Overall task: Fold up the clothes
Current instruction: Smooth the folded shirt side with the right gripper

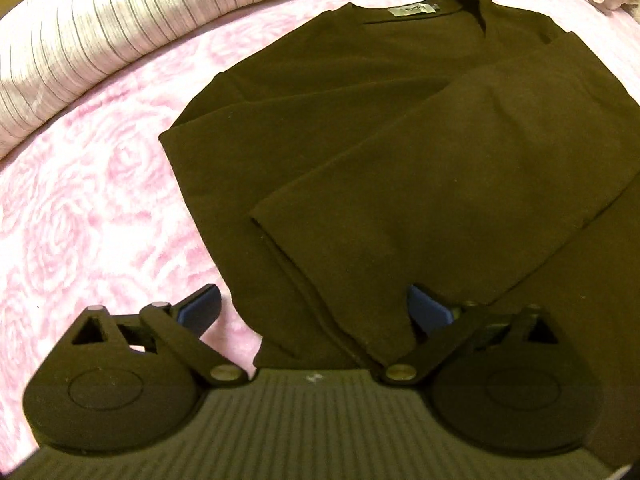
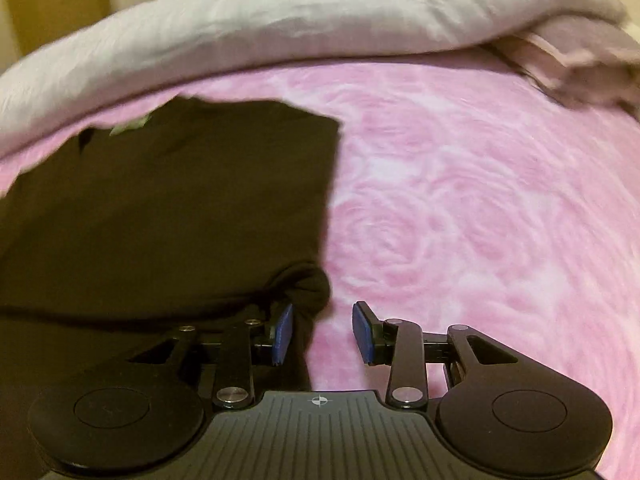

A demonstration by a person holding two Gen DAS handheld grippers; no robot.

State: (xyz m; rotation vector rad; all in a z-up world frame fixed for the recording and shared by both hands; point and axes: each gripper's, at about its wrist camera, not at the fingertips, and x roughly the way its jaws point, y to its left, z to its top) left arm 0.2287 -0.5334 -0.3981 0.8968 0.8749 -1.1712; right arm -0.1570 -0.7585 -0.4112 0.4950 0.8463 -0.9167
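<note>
A dark brown sweater (image 1: 360, 128) lies flat on a pink rose-patterned bedspread (image 1: 88, 208), collar and grey label (image 1: 412, 10) at the far side, both sides folded inward and one sleeve laid diagonally across it. My left gripper (image 1: 314, 308) is open, its jaws wide apart over the sweater's near left hem corner. In the right wrist view the sweater (image 2: 168, 208) fills the left. My right gripper (image 2: 324, 330) is open at the sweater's near right corner, a bunched bit of cloth (image 2: 308, 284) against its left pad (image 2: 284, 332).
A rolled striped pale duvet (image 1: 120, 28) runs along the far edge of the bed and shows in the right wrist view (image 2: 280, 28). A crumpled pink cloth (image 2: 572, 64) lies at the far right. Bare pink bedspread (image 2: 480, 200) lies right of the sweater.
</note>
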